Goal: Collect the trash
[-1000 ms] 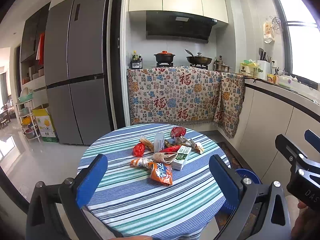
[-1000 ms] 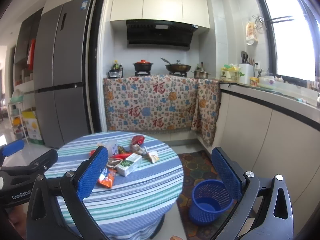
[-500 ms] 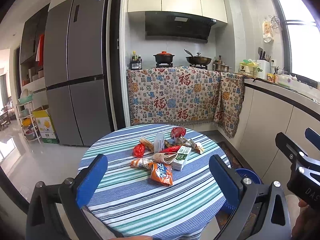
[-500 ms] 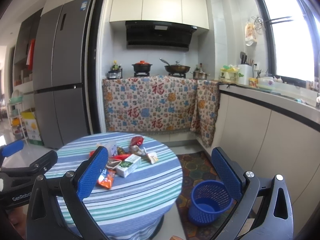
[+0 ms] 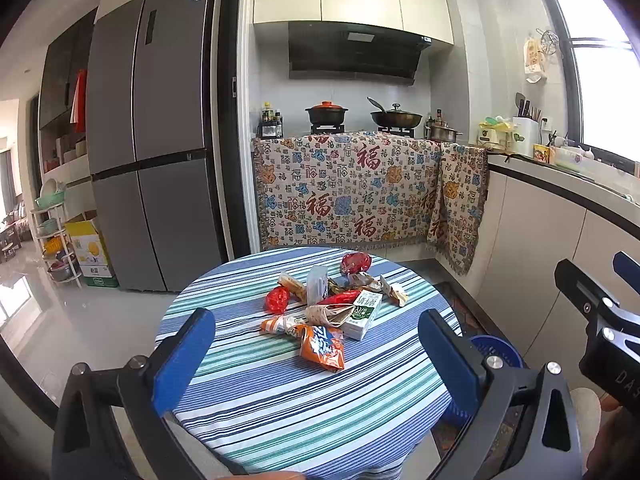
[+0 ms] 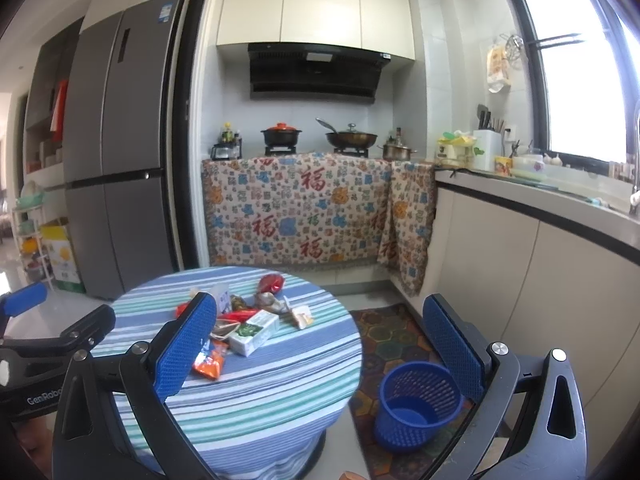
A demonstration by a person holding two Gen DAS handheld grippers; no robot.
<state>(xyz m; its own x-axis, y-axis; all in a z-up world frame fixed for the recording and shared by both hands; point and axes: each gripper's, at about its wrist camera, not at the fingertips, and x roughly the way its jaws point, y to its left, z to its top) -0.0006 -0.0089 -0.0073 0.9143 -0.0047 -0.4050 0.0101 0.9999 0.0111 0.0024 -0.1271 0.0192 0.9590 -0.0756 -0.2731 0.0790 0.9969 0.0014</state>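
Striped table (image 5: pixel 280 400) holds wrappers (image 5: pixel 320 346) between spread left claw (image 5: pixel 316 356)

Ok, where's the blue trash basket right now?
The blue basket stands on the patterned floor mat, right of the striped round table, below the counter cabinets; it looks empty.

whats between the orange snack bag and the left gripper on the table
Only bare striped tablecloth lies between the crumpled orange snack bag and the open left gripper, as the left wrist view shows; the other wrappers lie beyond the bag.
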